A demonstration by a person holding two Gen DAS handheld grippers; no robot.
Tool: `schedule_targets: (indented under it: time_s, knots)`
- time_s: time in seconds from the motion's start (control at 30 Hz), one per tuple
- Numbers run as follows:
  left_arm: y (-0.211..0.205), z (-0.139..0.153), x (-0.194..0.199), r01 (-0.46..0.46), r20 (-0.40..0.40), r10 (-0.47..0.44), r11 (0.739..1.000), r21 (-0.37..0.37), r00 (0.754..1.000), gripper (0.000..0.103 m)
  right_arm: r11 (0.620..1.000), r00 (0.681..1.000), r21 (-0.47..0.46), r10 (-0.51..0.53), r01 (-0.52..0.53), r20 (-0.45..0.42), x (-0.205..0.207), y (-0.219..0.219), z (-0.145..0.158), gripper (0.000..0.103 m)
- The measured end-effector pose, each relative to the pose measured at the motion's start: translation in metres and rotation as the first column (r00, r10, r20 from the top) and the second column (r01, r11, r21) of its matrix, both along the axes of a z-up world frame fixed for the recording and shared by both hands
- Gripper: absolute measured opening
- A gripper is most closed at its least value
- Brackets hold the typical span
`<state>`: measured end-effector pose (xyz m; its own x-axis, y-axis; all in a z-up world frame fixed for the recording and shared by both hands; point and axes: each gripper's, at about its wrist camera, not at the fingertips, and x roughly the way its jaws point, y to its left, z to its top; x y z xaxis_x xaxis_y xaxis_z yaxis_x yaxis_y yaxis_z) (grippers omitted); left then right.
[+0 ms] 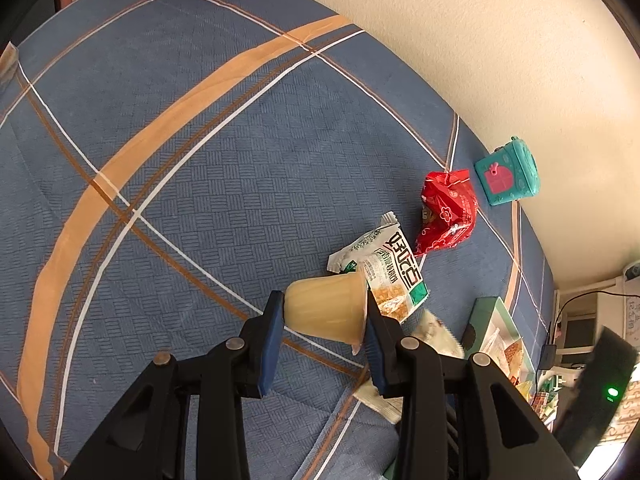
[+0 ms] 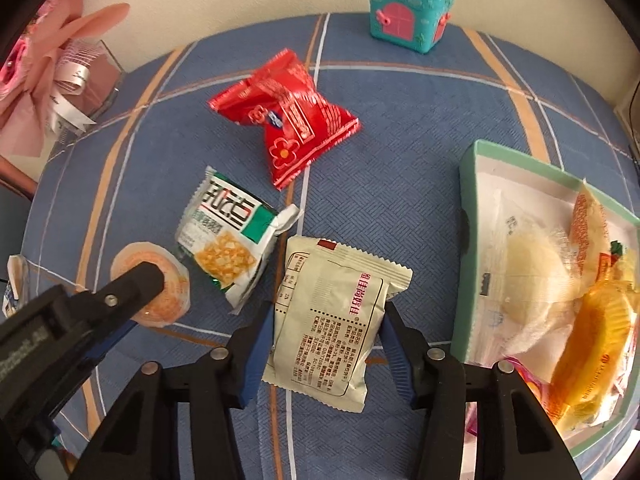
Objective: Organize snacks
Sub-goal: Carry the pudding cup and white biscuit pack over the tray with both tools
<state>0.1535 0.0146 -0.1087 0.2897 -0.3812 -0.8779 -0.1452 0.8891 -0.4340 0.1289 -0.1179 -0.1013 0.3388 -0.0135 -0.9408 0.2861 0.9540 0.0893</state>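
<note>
My left gripper [image 1: 325,314] clenches the jelly cup [image 1: 326,306] sideways | my right gripper [image 2: 326,320] seems to grip the cream packet [image 2: 336,320] | green box [image 2: 466,240] at 2 o'clock.

Blue plaid tablecloth [image 1: 208,168] covers table; cream wall [image 1: 460,40] behind, far side; light warm, even

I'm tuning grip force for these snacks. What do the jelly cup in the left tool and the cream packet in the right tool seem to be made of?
Jelly cup: thin translucent plastic, smooth and glossy, since the yellowish filling shows through its wall; probably semi-rigid. Its lid looks like a peel-off film.
Cream packet: flexible printed film, matte to slightly satin, with crimped serrated end seals and soft wrinkles; plastic or foil laminate, I can't tell which.
</note>
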Motion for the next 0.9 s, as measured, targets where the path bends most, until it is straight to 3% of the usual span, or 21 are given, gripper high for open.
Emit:
schedule_targets:
  time_s: [0.4, 0.73, 0.9]
  knots:
    - [-0.028, 0.032, -0.021, 0.065, 0.077, -0.072, 0.993, 0.096, 0.994, 0.038, 1.000, 0.994, 0.001, 0.003, -0.003, 0.106, -0.040, 0.000, 0.041, 0.055]
    - [-0.048, 0.046, -0.025, 0.077, 0.122, -0.098, 0.984, 0.161, 0.988, 0.038, 0.998, 0.986, 0.040, -0.045, 0.040, 0.158, -0.051, -0.051, 0.067, 0.055]
    - [-0.072, 0.056, -0.033, 0.124, 0.143, -0.145, 0.982, 0.144, 0.979, 0.038, 0.994, 0.978, 0.093, -0.079, 0.062, 0.192, -0.056, -0.077, 0.083, 0.055]
